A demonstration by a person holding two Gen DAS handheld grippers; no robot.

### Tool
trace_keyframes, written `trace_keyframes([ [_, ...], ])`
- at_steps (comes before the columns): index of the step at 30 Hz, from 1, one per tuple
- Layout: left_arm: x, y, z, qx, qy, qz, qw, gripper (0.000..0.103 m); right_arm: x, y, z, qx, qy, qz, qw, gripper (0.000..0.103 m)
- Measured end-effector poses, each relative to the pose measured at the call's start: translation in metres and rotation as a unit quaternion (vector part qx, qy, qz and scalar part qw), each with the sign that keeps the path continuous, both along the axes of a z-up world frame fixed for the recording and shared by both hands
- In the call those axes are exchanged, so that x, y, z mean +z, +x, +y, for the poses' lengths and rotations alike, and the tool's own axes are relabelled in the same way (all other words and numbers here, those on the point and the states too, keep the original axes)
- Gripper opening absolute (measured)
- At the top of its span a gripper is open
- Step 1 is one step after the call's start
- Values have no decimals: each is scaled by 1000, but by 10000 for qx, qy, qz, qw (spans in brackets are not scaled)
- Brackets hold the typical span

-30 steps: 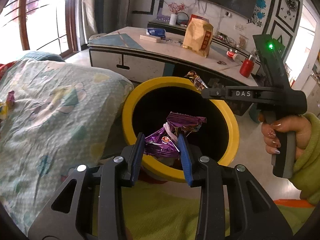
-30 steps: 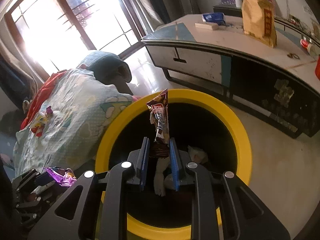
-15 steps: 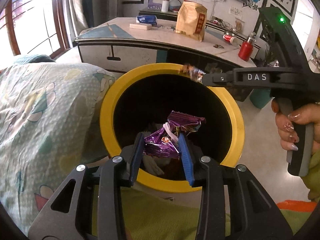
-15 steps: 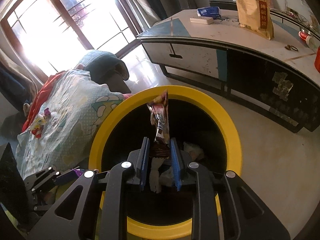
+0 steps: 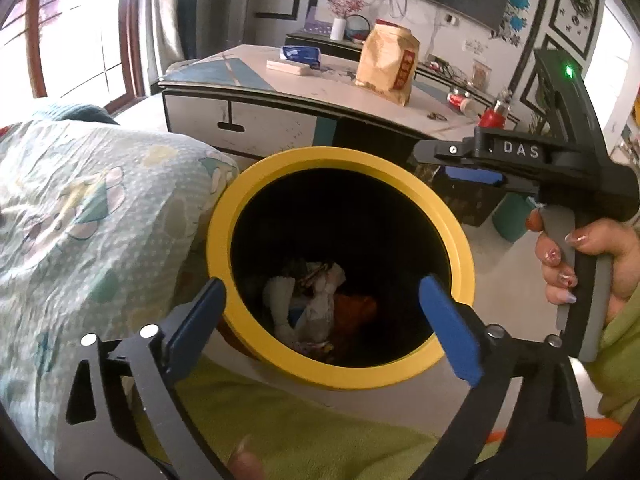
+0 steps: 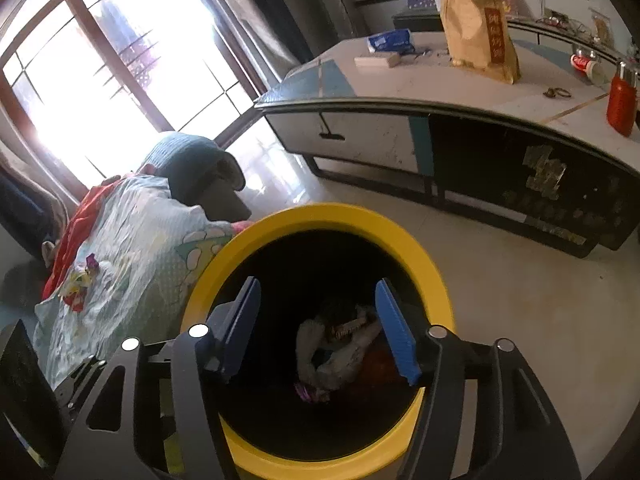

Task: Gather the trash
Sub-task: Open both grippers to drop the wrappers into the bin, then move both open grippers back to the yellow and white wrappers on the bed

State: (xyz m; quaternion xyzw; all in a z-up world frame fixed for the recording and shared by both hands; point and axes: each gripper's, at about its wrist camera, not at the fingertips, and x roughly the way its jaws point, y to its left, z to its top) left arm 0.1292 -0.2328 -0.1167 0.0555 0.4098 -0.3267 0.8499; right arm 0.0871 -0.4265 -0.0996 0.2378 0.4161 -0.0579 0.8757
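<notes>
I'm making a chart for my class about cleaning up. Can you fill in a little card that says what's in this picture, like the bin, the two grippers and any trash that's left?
bin: yellow-rimmed bin, open top, beside the quilt
inside bin: crumpled wrappers at the bottom
left gripper: over the bin, jaws opening, nothing between them
right gripper: over the bin, jaws opening, nothing between them
trash left: small wrappers on the quilt
table: paper bag, red bottle
</notes>
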Motion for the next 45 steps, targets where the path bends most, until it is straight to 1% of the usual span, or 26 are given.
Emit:
trace_keyframes([
  [5,7,-2,7,131,-98,-31,9999,92,6,-1,2,-42,-65,-88,9999,67],
  [10,17,-8,20,301,-143,-258,9991,92,16,-2,10,-4,-145,-219,9997,72],
  [17,30,-8,44,644,-245,-470,9965,92,34,-2,27,168,-270,-437,9985,72],
  [23,41,-4,70,1073,-285,-658,9916,92,49,1,51,465,-335,-592,9966,73],
  [30,55,0,109,1621,-461,-831,9822,92,65,7,86,899,-384,-748,9924,73],
  [37,68,1,152,2154,-602,-998,9695,92,80,16,126,1351,-446,-894,9858,75],
  [45,75,5,196,2670,-734,-1031,9553,92,85,26,163,1734,-489,-881,9797,75],
])
